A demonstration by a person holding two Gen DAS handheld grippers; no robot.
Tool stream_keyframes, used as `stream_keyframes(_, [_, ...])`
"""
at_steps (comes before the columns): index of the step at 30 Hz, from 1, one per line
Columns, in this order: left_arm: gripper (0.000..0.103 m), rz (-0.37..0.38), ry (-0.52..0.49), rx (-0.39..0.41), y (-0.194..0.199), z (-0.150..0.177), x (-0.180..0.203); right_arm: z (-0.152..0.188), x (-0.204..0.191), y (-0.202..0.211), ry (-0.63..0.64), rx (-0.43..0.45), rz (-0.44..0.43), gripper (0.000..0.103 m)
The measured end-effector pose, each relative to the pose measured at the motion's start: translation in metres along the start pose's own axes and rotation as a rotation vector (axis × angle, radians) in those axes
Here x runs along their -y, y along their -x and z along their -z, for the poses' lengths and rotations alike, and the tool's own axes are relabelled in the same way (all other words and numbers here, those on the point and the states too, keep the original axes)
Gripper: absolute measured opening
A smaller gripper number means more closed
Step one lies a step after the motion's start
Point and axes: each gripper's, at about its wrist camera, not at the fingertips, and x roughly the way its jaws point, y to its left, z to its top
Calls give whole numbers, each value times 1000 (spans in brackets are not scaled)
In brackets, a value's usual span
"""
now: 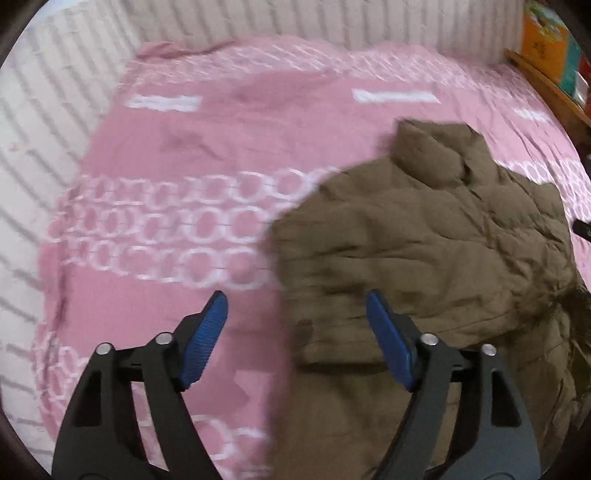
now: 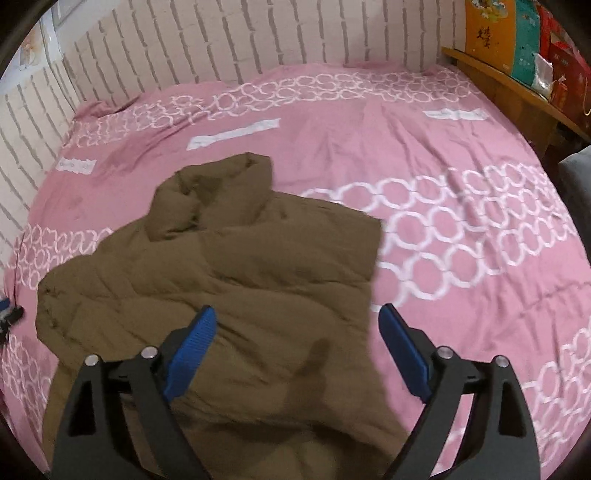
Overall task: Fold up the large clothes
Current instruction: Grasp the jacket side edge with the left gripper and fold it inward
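Observation:
An olive-brown padded jacket (image 1: 436, 251) lies on a pink bed sheet, collar toward the wall, with its sides folded in. It also shows in the right wrist view (image 2: 229, 280). My left gripper (image 1: 295, 306) is open and empty, hovering over the jacket's left edge near its lower part. My right gripper (image 2: 297, 325) is open and empty, hovering over the jacket's right edge near its lower part. The left gripper's tip peeks in at the far left of the right wrist view (image 2: 9, 314).
The pink sheet (image 2: 443, 192) with white ring patterns covers the bed. A white brick-pattern wall (image 2: 221, 40) runs along the far and left sides. A wooden headboard shelf (image 2: 517, 92) with coloured boxes (image 2: 491, 33) stands at the right.

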Motion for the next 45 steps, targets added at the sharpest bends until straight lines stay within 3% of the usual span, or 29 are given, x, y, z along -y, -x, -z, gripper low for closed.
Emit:
stream_keyframes(1, [39,-8,-4,-29,-13,-1,12,0,-7,-6,-3,5,0,90])
stream_keyframes(3, [23,-3,38,-100,-42,-7,18,0,-14,-18,-9,10,13,88])
stream_keyframes(4, [22,-2,66,-119,-50,-8,17,1,-16,-25,-13,6,16,80])
stream_keyframes(5, [22,1,82,-134,-56,-1,18,1,-18,-32,-10,-2,0,67])
stream_keyframes(6, [22,3,87,-155,-64,-4,17,0,-20,-39,-2,-16,-8,41])
stream_keyframes(7, [21,7,82,-191,-77,-4,20,0,-22,-48,12,-35,5,30])
stream_keyframes(15, [21,-58,-47,-308,-130,-19,53,-4,-33,-112,96,-162,25,28])
stream_keyframes(20, [21,-52,-23,-361,-153,-35,59,-14,-21,-135,54,-214,-28,27])
stream_keyframes(28, [21,-12,-24,-391,-161,-47,51,-13,-22,-142,50,-242,-18,27])
stream_keyframes(31, [21,-35,-57,-362,-139,-50,49,-14,-31,-131,72,-245,24,29])
stream_keyframes(33, [21,-11,-24,-317,-111,-47,35,-16,-34,-117,45,-231,8,32])
stream_keyframes(35, [21,13,-15,-252,-83,-42,32,-19,-29,-89,7,-151,-77,32])
stream_keyframes(38, [21,66,-10,-170,-50,-33,36,-11,-26,-42,14,-37,-94,32])
stream_keyframes(41, [21,67,-13,-177,-54,-23,47,7,-27,-29,37,-46,-80,32])
stream_keyframes(45, [20,48,-28,-228,-84,-18,62,25,-31,-54,121,-126,6,32])
